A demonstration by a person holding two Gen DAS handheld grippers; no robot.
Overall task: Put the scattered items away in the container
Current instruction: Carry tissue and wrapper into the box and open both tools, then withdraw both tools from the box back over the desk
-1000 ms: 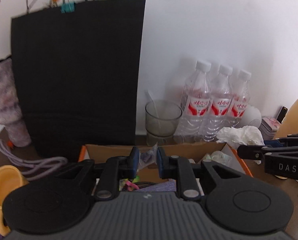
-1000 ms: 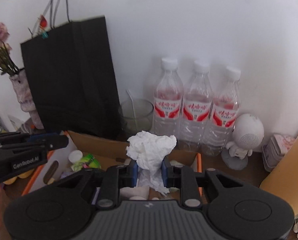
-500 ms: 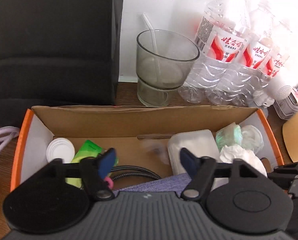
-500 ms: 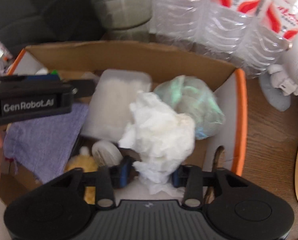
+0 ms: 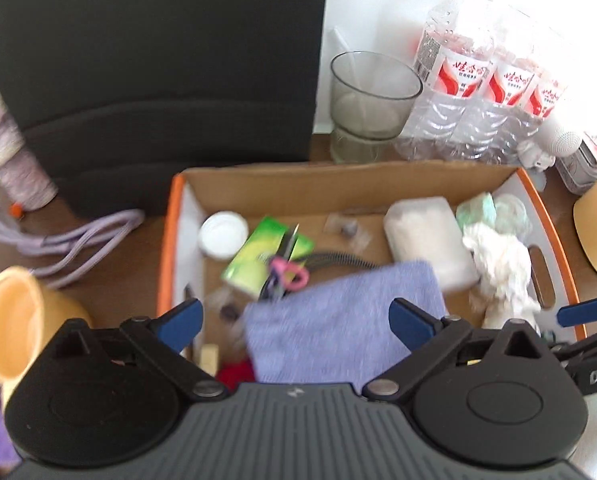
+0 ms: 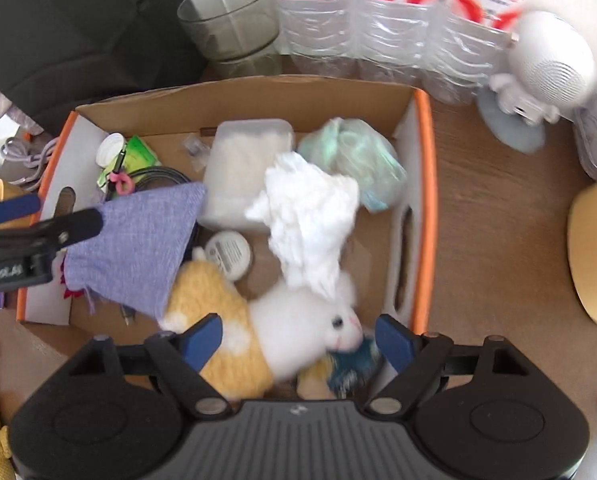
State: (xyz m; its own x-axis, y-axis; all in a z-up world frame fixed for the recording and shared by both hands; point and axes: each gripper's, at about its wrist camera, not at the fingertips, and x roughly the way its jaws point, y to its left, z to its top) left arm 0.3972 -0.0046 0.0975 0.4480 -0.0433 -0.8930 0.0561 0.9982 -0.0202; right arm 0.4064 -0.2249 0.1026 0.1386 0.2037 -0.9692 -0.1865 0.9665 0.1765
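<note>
The orange-rimmed cardboard box lies under both grippers. My left gripper points down into it, its jaws opening wide with nothing pressed between them. A purple cloth lies below it. A small clear bag rests on the box floor. My right gripper is also opening and grips nothing. The crumpled white tissue is loose in the box, beyond the fingertips. A white and yellow plush toy lies beneath the right jaws.
The box also holds a white packet, a green bag, scissors and a round lid. Behind it stand a black paper bag, a glass and water bottles. A yellow cup sits at the left.
Both grippers have tipped down over the box and opened. The tissue has left the right jaws and dropped into the box. The small clear bag has left the left jaws.
</note>
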